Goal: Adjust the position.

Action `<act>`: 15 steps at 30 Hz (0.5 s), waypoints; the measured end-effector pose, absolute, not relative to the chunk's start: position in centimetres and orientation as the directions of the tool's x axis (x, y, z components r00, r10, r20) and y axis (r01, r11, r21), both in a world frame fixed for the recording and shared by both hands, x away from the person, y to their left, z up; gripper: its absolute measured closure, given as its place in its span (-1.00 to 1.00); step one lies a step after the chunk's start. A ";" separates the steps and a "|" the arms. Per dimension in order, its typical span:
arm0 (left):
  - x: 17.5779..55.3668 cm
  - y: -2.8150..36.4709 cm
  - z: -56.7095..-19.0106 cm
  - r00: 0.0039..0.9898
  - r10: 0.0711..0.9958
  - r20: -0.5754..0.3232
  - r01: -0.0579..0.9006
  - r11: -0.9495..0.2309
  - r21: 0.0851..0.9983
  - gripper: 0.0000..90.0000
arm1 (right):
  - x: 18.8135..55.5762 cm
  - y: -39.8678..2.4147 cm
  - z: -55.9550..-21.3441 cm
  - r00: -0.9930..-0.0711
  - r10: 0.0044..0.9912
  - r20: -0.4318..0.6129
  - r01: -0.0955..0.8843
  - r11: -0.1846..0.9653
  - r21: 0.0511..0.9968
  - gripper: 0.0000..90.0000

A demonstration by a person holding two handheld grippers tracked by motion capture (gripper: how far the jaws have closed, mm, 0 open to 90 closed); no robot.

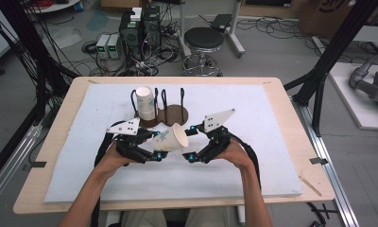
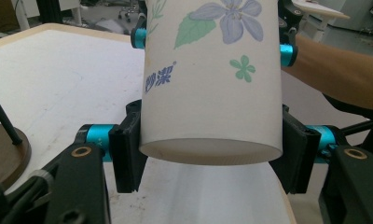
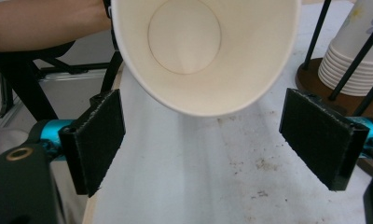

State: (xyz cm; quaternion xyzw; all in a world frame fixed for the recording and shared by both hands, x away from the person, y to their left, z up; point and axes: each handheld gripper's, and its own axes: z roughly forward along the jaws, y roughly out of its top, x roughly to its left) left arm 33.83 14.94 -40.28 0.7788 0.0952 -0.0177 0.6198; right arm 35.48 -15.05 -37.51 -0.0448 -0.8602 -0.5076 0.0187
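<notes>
left gripper [image 1: 155, 150] is clamped on a paper cup [image 1: 170, 139], pads squeezing the base end. the cup is held on its side above the white mat [image 1: 83, 165], near-centre of the table, its open mouth pointing right and a bit far, toward the right gripper [image 1: 193, 142].

right gripper view looks straight into the cup: empty inside, rim sitting just above and between its pads [image 3: 98, 135]. the right gripper's jaws stand wide apart, nothing touched yet. both hands sit close together, cup between them.

just behind, on the far side, is the wire cup rack [image 1: 170, 106] on a brown round base. a stack of floral paper cups [image 1: 145, 103] stands upside down in its left slot; the right slot looks empty.

step, as i read it: a single cup is out of the stack and at a hand-to-hand transfer, or a two-handed reorient, before it goes anywhere.

next move calls for the right gripper to come in around the rim end, pads square on the wall, and close gently since thin paper will oval or crease. the left should let go only once the right grip is firm; otherwise the cup drops and rolls on the mat.
</notes>
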 end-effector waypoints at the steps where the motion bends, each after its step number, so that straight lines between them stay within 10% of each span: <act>1: 33.8 14.9 -40.3 0.981 0.122 -0.149 0.172 -0.202 0.964 -0.18 | 35.5 -15.0 -37.5 -0.995 0.057 0.077 0.095 0.475 0.875 -0.67; 15: 34.0 14.0 -40.6 0.984 0.091 -0.155 0.167 -0.145 0.975 -0.18 | 35.5 -14.7 -38.2 -0.994 0.024 0.110 0.110 0.394 0.913 -0.67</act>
